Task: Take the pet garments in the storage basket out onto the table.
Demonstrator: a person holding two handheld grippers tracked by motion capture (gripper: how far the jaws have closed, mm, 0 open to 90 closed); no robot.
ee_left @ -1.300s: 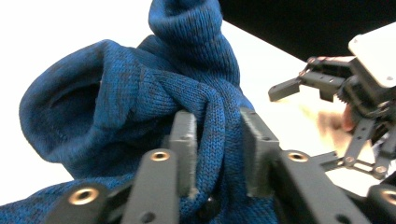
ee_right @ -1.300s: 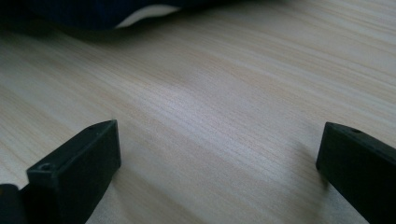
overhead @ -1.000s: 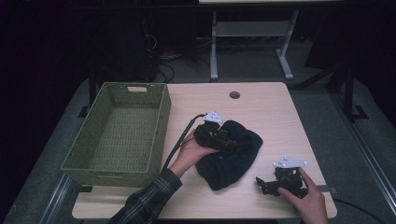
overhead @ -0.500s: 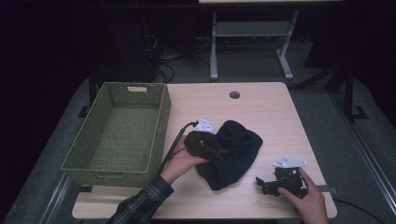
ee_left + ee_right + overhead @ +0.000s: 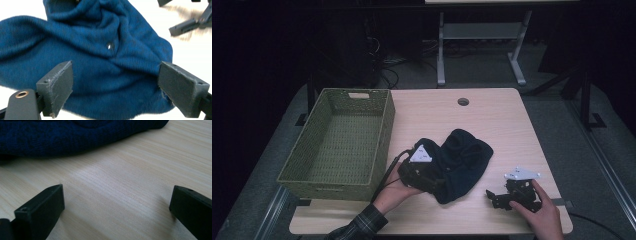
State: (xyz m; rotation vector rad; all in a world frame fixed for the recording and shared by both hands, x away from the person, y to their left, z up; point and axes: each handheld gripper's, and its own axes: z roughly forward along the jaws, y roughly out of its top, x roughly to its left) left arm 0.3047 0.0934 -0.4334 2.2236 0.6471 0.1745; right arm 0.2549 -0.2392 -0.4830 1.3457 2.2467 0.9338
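We see the dark blue knitted cloth point(image 5: 459, 162) lying rumpled on the light wooden table point(image 5: 492, 115), near the middle of its near half, just right of the green woven rectangular basket point(image 5: 337, 142). In the left gripper view the cloth point(image 5: 100, 57) spreads in folds under and beyond the jaws, with a small pale spot on one ridge.

Our left gripper point(image 5: 424, 175) sits at the cloth's left near edge, its grey three-cornered plate up and its cable trailing along the basket's right wall. Its jaws stand wide apart over the fabric, with knit showing between the two pads and nothing pinched.

Our right gripper point(image 5: 512, 192) rests low at the near right of the table, a little apart from the cloth. Its jaws are also spread wide, with bare wood grain between them and the cloth's hem point(image 5: 75, 137) lying just beyond; they hold nothing.

The basket stands on the left side of the table. A round cable hole point(image 5: 463, 101) sits near the far edge.
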